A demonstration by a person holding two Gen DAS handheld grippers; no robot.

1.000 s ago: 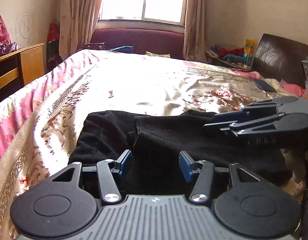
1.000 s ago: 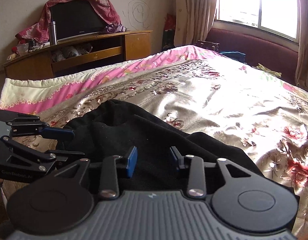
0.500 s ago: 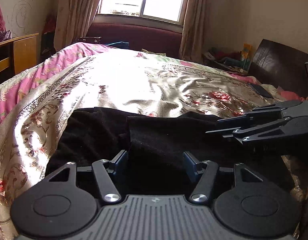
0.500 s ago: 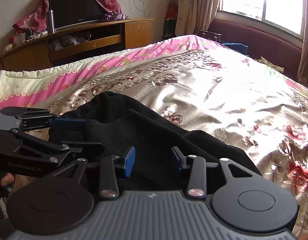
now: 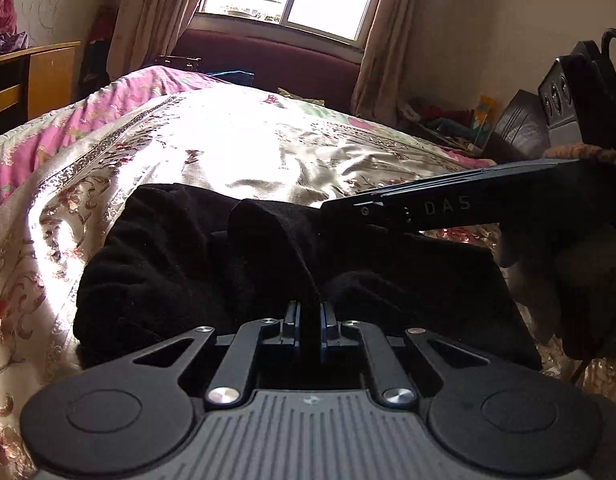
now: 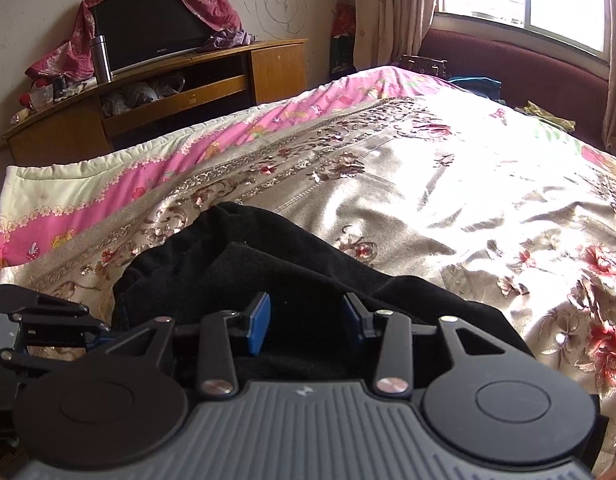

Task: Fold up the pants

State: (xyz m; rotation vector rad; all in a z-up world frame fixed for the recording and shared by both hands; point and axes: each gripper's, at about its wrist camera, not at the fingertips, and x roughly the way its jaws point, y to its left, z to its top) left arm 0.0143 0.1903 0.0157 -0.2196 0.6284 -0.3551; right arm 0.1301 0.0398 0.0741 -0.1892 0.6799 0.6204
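Observation:
Black pants [image 5: 196, 256] lie bunched on the near end of the flowered bedspread [image 5: 236, 152]. My left gripper [image 5: 309, 316] is shut on a raised fold of the pants' near edge. My right gripper [image 6: 306, 320] is open, its blue pads low over the pants [image 6: 276, 276], with cloth between the jaws but not pinched. The right gripper also shows from the side in the left wrist view [image 5: 448, 208], over the right part of the pants. The left gripper shows at the lower left of the right wrist view [image 6: 48, 328].
A wooden TV stand [image 6: 156, 96] with a covered screen stands left of the bed. A dark red bench [image 5: 268, 64] runs under the window. Clutter and a dark headboard [image 5: 520, 128] sit at the right. The bedspread stretches beyond the pants.
My left gripper has closed on a fold of the pants and pulled it up. Both grippers have dropped lower and closer to the cloth. The right gripper stays open.

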